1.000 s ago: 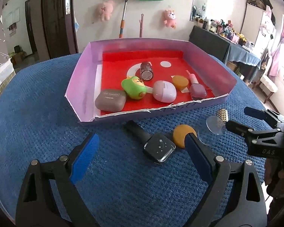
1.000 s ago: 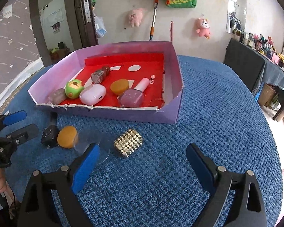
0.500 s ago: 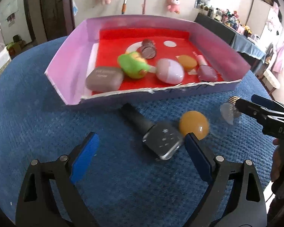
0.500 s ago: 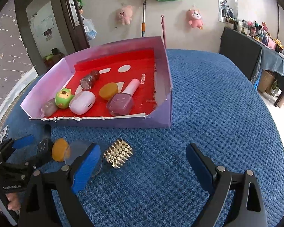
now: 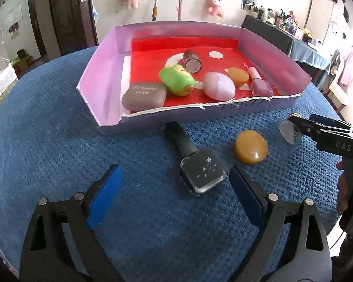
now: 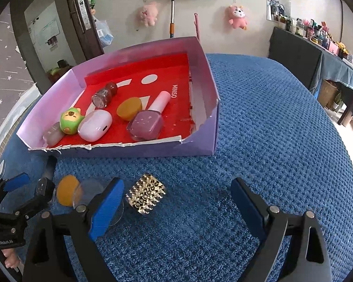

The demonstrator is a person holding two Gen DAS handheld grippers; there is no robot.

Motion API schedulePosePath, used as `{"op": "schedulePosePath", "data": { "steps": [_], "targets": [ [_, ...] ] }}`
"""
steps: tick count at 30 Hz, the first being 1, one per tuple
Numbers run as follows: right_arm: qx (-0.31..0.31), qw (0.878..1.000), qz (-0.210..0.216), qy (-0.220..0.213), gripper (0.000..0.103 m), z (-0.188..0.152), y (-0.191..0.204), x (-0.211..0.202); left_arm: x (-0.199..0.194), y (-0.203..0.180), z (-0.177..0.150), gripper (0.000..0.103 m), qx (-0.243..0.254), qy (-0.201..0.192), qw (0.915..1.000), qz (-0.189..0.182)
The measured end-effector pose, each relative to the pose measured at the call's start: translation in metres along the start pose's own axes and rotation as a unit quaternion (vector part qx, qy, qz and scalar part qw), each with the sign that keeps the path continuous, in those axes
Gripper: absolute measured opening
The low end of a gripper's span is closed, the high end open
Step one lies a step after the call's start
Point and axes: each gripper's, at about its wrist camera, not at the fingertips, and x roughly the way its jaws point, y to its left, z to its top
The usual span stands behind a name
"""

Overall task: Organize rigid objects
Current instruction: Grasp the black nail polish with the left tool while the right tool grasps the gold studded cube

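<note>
Two wide-open grippers over loose items on a blue cloth.

A purple tray holds cases and polish bottles. Before it lie a dark polish bottle, an amber disc, a clear disc and a gold studded block. The left gripper holds nothing, the bottle just inside its right finger. The right gripper is empty above the block.

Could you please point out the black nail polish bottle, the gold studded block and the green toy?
black nail polish bottle [image 5: 203,172], left wrist view, glass body.
gold studded block [image 6: 145,193], right wrist view, studded top.
green toy [image 5: 176,82], left wrist view, body.
</note>
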Motion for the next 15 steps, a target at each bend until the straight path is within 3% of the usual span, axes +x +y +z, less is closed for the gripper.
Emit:
{"op": "schedulePosePath", "data": {
  "steps": [3, 5, 9, 11, 12, 15],
  "targets": [
    [0.009, 1.0, 0.0, 0.001, 0.088, 0.0, 0.0, 0.001, 0.007, -0.003, 0.003, 0.087, -0.007, 0.003, 1.0, -0.001],
    [0.014, 1.0, 0.0, -0.001, 0.084, 0.0, 0.001, 0.001, 0.014, -0.004, 0.003, 0.076, -0.013, 0.015, 0.9998, 0.0],
    [0.011, 1.0, -0.001, 0.004, 0.079, -0.001, 0.005, 0.004, 0.015, -0.009, 0.002, 0.074, -0.005, 0.007, 0.9999, 0.013],
    [0.003, 1.0, -0.007, 0.0, 0.076, -0.003, 0.008, 0.004, 0.015, -0.01, 0.002, 0.068, -0.005, 0.003, 0.9999, 0.01],
    [0.0, 1.0, -0.006, -0.002, 0.07, -0.003, 0.009, 0.004, 0.014, -0.01, 0.002, 0.065, -0.004, 0.001, 1.0, 0.008],
    [-0.024, 1.0, -0.003, -0.006, 0.041, -0.005, 0.017, 0.003, 0.012, -0.015, 0.003, 0.043, 0.007, -0.001, 0.9999, -0.01]
  ]
}}
